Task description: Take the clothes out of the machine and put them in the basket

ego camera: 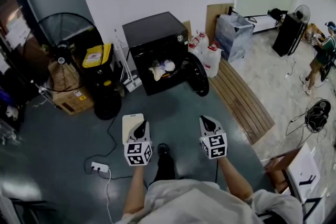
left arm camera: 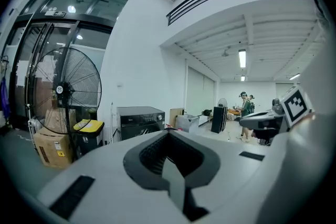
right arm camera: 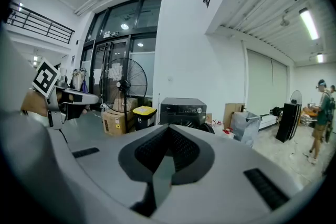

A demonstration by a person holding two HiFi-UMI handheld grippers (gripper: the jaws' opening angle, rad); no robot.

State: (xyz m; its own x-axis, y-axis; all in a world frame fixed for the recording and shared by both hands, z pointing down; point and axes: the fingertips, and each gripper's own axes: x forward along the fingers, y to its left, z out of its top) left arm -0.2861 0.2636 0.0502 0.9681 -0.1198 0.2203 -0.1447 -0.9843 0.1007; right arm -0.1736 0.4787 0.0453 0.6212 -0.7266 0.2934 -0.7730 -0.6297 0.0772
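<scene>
The black washing machine (ego camera: 157, 42) stands against the far wall with its round door (ego camera: 197, 76) swung open to the right. Pale clothes (ego camera: 161, 67) lie in the drum opening. Both grippers hover over the dark floor well short of the machine and point toward it. My left gripper (ego camera: 140, 127) is shut and holds nothing; a cream flat rectangular thing (ego camera: 130, 124) lies on the floor under it. My right gripper (ego camera: 206, 122) is also shut and empty. The machine (left arm camera: 139, 120) shows beyond the left gripper (left arm camera: 168, 134), and beyond the right gripper (right arm camera: 169, 131) the machine (right arm camera: 182, 112) too.
A large floor fan (ego camera: 65, 34), a yellow-lidded black bin (ego camera: 100, 63) and a cardboard box (ego camera: 73, 99) stand left of the machine. White jugs (ego camera: 210, 55) and a grey bin (ego camera: 233, 34) sit to its right. A power strip (ego camera: 100, 167) and cable lie near my feet. A person (ego camera: 323, 55) stands far right.
</scene>
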